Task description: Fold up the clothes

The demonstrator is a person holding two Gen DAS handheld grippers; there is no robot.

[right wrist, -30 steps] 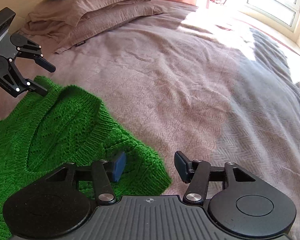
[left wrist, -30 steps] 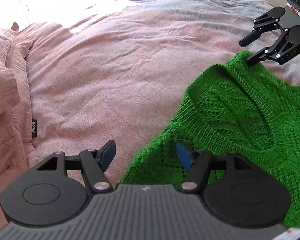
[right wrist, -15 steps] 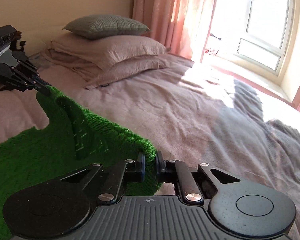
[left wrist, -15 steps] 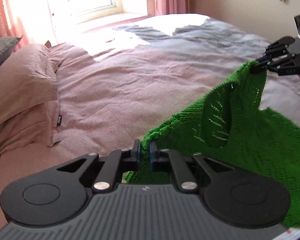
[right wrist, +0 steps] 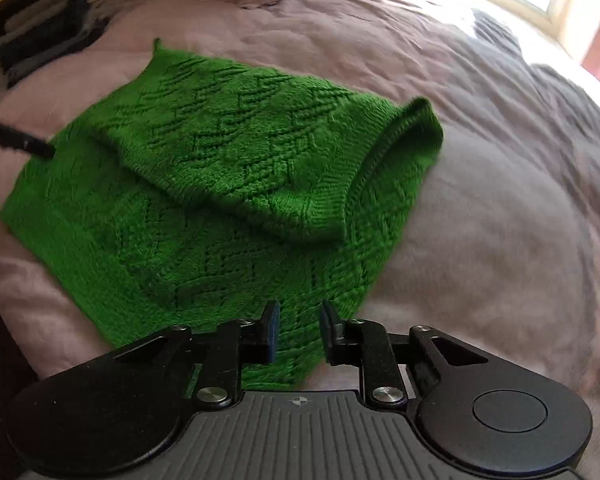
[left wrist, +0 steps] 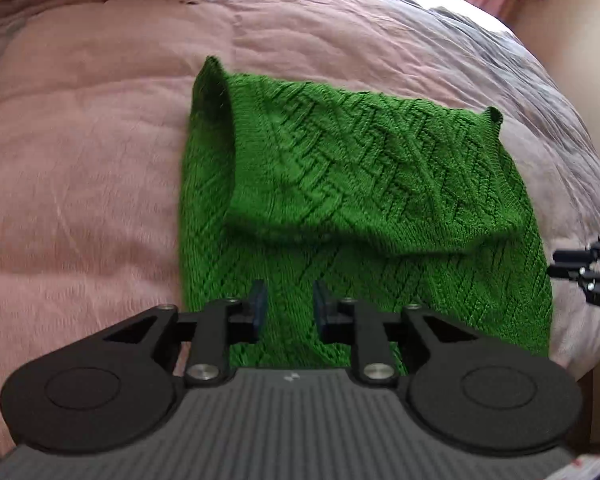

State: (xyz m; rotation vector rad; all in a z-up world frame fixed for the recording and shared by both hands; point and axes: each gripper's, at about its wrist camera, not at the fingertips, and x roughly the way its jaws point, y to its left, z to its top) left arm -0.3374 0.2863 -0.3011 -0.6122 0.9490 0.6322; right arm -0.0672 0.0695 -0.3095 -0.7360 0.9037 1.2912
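Left gripper (left wrist: 287, 312) at bottom centre of its view: jaws opening, blue pads spread, nothing pinched, green knit only lying below the gap. Right gripper (right wrist: 299, 334) the same at bottom centre of its view, jaws opening and empty; likely both have let go so the fold lies flat. Green cable-knit sleeveless sweater (left wrist: 364, 200) sits mid-frame on the pinkish-mauve quilted bedspread (left wrist: 80, 200), upper part doubled over the lower, armhole edge gaping. Far upper left of right view: blurred stack of dark folded clothes (right wrist: 40, 16). No readable writing anywhere.
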